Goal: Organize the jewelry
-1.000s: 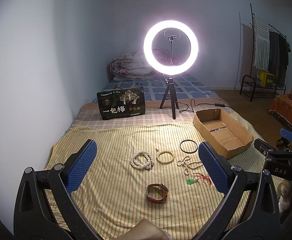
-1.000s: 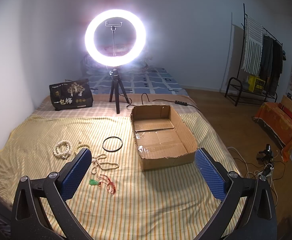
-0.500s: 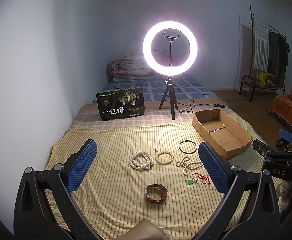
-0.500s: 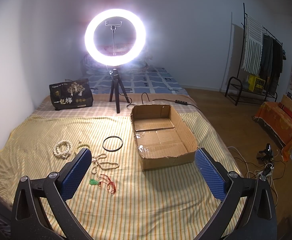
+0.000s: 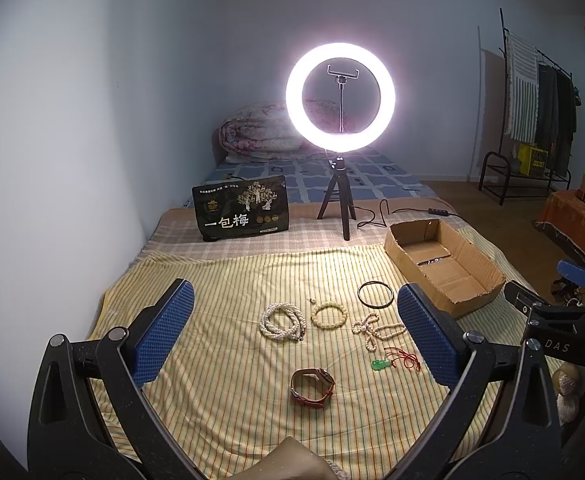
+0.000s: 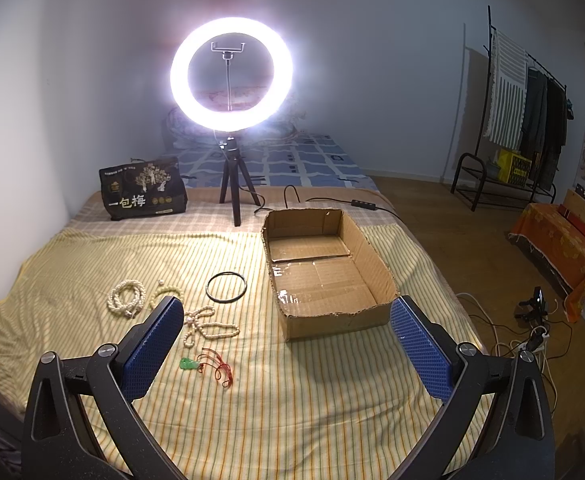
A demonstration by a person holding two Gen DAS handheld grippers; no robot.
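Left wrist view: the left gripper hangs spread wide and empty above the watch near the striped blanket's front edge. Right gripper gapes equally empty, bare blanket beneath, cardboard box just ahead.

The black bag standing on the bed carries large white characters "一包梅"; its smaller print is unreadable. In the left wrist view, the right tool bears the white letters "DAS".
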